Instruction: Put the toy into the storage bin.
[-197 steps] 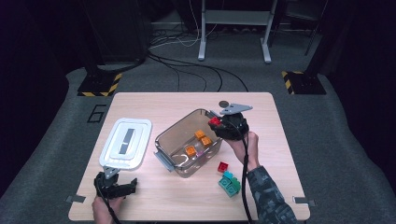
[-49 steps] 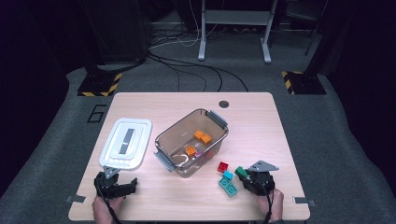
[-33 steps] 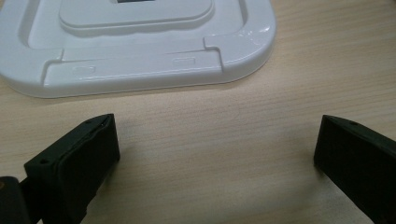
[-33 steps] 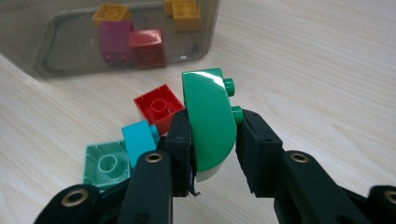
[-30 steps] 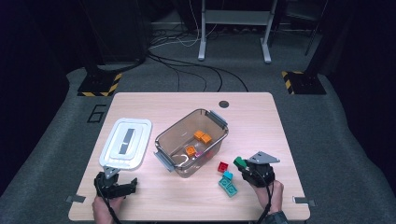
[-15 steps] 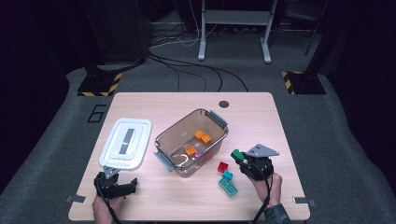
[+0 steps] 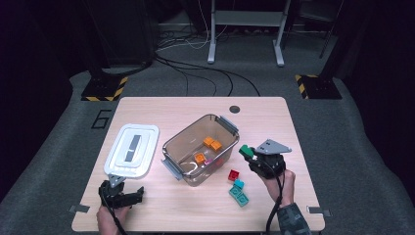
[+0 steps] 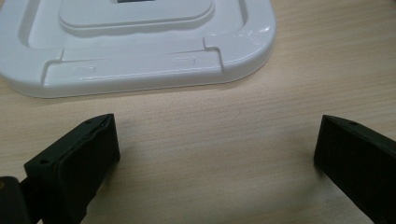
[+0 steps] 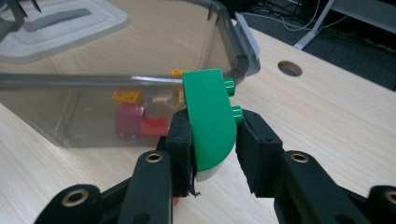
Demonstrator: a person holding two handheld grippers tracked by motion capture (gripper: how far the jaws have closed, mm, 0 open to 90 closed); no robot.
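- Green brick (image 9: 208,119): curved on one side, two studs on its right edge, clamped upright in right gripper (image 9: 212,140), centre of right gripper view
- In high view, raised just right of clear tub (image 7: 200,149)
- Red brick (image 7: 233,175) and teal bricks (image 7: 239,192) on table (image 7: 171,110), lower middle
- Left gripper (image 8: 212,149) spread wide, holding nothing, below white lid (image 8: 135,44)

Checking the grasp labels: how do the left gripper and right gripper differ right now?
The left gripper has its jaws spread wide with bare wood between them; the right gripper has its jaws shut on a green curved plastic brick. The left gripper sits low at the light wooden table just short of the white plastic lid; the right gripper is beside the clear plastic bin. Both are black and hand-held.
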